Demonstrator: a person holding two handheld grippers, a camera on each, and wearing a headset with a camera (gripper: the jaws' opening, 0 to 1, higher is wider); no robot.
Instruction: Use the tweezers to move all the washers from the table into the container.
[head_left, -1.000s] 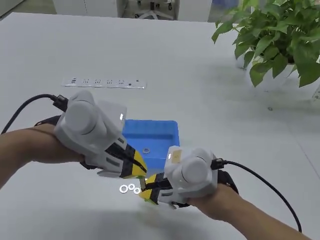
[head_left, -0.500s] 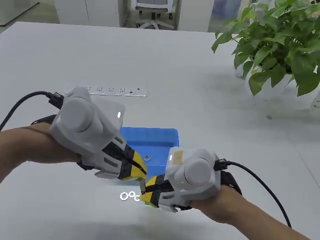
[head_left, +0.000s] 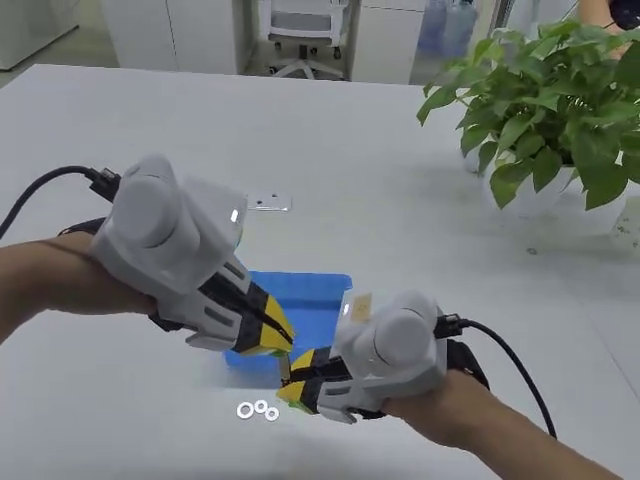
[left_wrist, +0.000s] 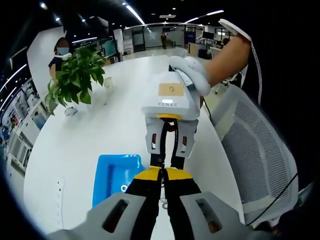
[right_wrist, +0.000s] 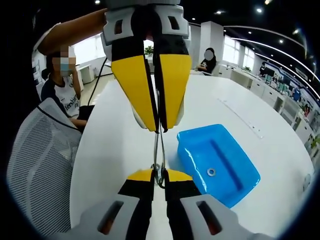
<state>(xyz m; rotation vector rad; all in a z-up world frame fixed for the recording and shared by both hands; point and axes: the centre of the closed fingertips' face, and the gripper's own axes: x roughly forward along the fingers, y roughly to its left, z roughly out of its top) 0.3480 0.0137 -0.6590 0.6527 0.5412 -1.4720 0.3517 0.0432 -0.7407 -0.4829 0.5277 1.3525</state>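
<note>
Leaving three washers (head_left: 258, 409) bunched on the table (head_left: 400, 220), just off the container's (head_left: 312, 292) near edge and beside the right gripper (head_left: 292, 388). Showing a fourth washer (right_wrist: 211, 172) lying inside the container. Pinching the tweezers (right_wrist: 158, 145) from both ends, left gripper (head_left: 272, 340) and right gripper each clamping tight on the thin steel. Running the two arms almost together and hiding the tips between jaws, so not telling whether anything is caught. Offering open tabletop to the left and beyond, with a plant (head_left: 540, 110) crowding the far right. Covering the container's left part behind the left gripper.
</note>
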